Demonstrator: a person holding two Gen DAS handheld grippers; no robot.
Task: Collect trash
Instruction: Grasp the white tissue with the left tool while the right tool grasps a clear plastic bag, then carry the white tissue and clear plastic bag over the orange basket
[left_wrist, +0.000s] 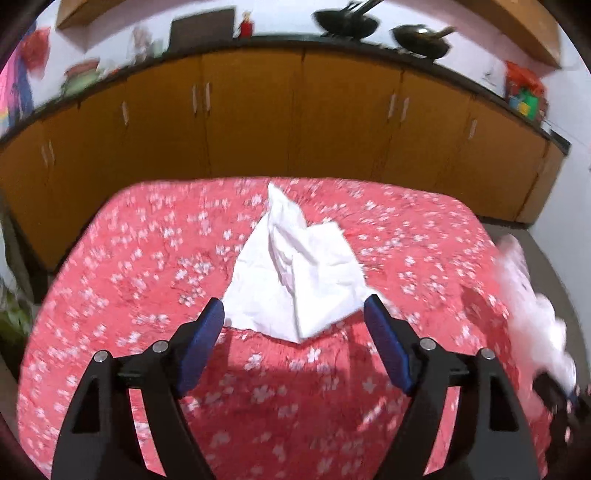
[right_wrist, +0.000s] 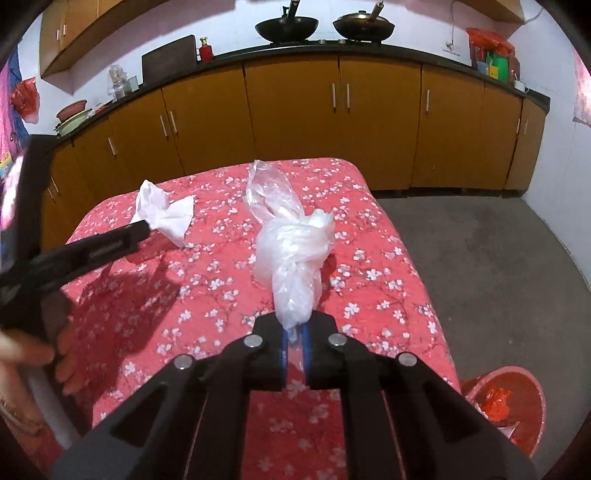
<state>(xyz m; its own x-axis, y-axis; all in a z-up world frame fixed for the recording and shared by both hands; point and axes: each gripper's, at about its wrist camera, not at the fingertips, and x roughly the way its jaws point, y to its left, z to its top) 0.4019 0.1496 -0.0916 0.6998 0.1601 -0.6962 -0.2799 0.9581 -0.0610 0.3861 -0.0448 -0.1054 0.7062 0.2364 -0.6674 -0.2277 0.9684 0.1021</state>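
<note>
Nearest, right wrist view: right gripper (right_wrist: 294, 338) clamped on the knotted neck of a clear plastic bag (right_wrist: 291, 254). Blue pads nearly meet, with only thin film between them. The bag's bulk trails forward over the tablecloth (right_wrist: 388, 266), red with white blossoms. A grip at the bunched end makes sense: it gathers the loose film into one handful.

Low right of the same view, beside the table's corner: a red bin (right_wrist: 517, 387) on the floor, red wrapper scraps already in it. Probably the drop point, being near the right hand.

Left wrist view: left gripper (left_wrist: 294, 306) spread wide, blue pads either side of the near edge of a crumpled white tissue (left_wrist: 291, 273). No pad is pressing the paper; it lies flat on the cloth, one corner peaked up. The wide stance suits a broad, flimsy sheet, since the jaws must straddle it before pinching. From the right wrist camera, that gripper's black finger tip reaches the tissue's near edge; real contact cannot be judged. A hand (right_wrist: 55, 354) shows on its handle at the frame's left edge.

Task standing: bag secured, tissue framed but not yet gripped.

Far: orange cabinets (right_wrist: 295, 110) under a dark counter, two black woks (right_wrist: 286, 27) on top.
</note>
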